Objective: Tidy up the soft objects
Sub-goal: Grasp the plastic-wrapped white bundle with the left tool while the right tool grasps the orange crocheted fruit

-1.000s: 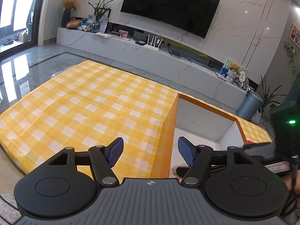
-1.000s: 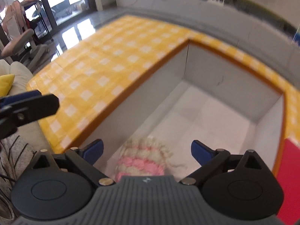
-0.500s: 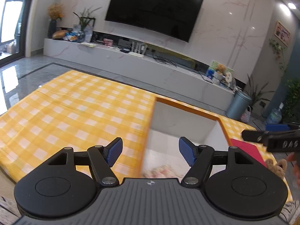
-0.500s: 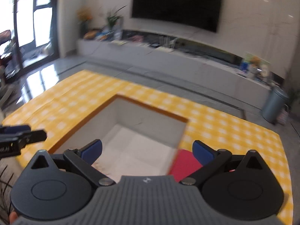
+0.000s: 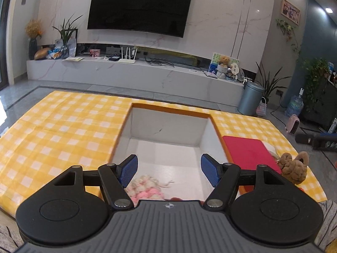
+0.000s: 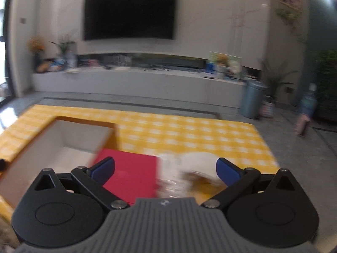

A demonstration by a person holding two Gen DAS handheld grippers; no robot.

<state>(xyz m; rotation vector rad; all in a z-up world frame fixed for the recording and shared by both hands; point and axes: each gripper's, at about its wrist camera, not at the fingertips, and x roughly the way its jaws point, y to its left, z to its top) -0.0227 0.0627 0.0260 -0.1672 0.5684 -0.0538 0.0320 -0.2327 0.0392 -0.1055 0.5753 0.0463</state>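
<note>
An open box with white inner walls [image 5: 168, 128] stands on the yellow checked cloth [image 5: 63, 130]. A pink and cream knitted soft thing [image 5: 145, 190] lies at its near end. My left gripper [image 5: 169, 171] is open and empty above that end. A red pad [image 5: 248, 152] lies right of the box, with a brown plush toy [image 5: 293, 167] and a white soft thing [image 5: 270, 147] beside it. My right gripper [image 6: 165, 170] is open and empty above the red pad [image 6: 130, 175] and a blurred white soft thing [image 6: 189, 166]. The box [image 6: 63, 145] is to its left.
A low marble TV bench [image 5: 134, 73] with a router, plants and a teddy runs along the far wall under a big TV [image 5: 140, 7]. A grey bin [image 5: 251, 98] stands at its right end. The right gripper's tip [image 5: 316, 138] shows at the right edge.
Both views swung right and levelled out. My right gripper left the box and now hangs over the red pad. My left gripper moved over the box's near end. Both stayed open.
</note>
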